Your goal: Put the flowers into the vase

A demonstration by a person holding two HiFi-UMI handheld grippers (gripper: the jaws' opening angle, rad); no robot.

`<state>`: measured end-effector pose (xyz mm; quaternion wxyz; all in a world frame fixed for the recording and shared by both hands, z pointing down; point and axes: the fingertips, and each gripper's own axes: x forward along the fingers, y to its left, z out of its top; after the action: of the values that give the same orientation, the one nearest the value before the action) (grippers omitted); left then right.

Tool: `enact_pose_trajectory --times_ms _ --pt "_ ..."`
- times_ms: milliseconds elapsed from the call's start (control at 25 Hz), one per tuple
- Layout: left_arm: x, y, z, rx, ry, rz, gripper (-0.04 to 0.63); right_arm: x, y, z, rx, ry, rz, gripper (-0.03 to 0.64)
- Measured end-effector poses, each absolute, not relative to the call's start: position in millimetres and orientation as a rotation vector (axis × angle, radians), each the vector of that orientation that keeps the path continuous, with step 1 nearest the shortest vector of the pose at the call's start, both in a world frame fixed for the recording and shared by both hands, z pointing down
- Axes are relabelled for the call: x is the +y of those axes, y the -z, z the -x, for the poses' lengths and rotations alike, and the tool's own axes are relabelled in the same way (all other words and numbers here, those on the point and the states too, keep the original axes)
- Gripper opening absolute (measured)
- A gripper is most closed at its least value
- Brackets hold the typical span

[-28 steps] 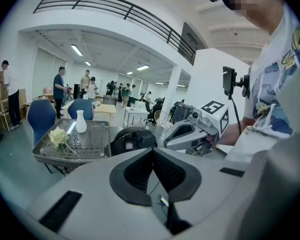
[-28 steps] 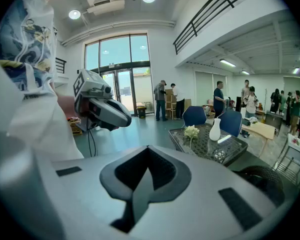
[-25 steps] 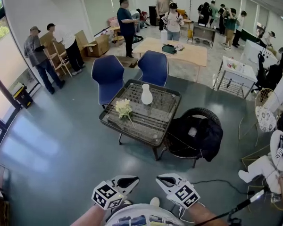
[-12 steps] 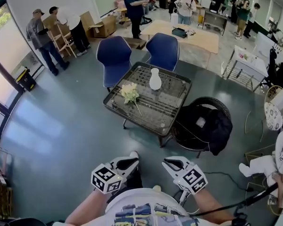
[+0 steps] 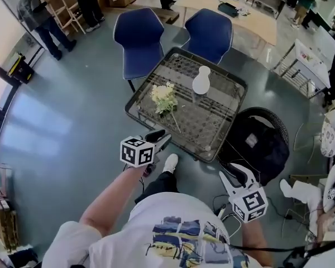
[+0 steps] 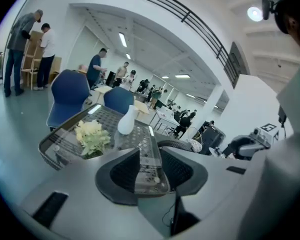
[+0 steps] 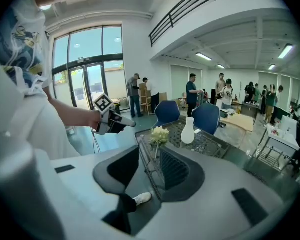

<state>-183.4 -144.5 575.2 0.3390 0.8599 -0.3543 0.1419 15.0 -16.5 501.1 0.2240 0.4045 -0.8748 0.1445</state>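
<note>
**Head view:** The flowers (image 5: 164, 98) lie flat on the worktop (image 5: 212, 128), near the upright vase (image 5: 201, 81) and at 8 o'clock from it. The left tool (image 5: 159, 135) hovers at 6 o'clock from the flowers, just beside the worktop's near edge. The right tool (image 5: 226, 168) is at 5 o'clock, off the worktop.

**Left gripper view:** Jaws spread, with nothing between them.

**Right gripper view:** Jaws spread, with nothing gripped.

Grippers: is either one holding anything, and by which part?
Nothing is held. The left gripper and right gripper are both open and empty; the flowers lie on the table beside the vase, untouched.
</note>
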Motion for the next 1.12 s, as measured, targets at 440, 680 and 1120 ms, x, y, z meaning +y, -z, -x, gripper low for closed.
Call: enact_pose_trajectory --times_ms 440,680,1120 --pt "-398.2 -702.0 250.3 -1.088 -0.515 -1.853 0.314 -130.3 -495.8 -0.7 -2.247 -0.558 -1.350 0.114" --pt "-439.2 -784.0 256.0 -1.111 -0.646 -1.625 0.330 -126.2 -495.7 -27.9 -2.118 -0.620 -1.486 0.114" --pt "-454.2 -800.5 251.2 -1.120 -0.762 -1.666 0.133 -103.4 -497.6 -63.4 -2.008 -0.702 -1.641 0.114"
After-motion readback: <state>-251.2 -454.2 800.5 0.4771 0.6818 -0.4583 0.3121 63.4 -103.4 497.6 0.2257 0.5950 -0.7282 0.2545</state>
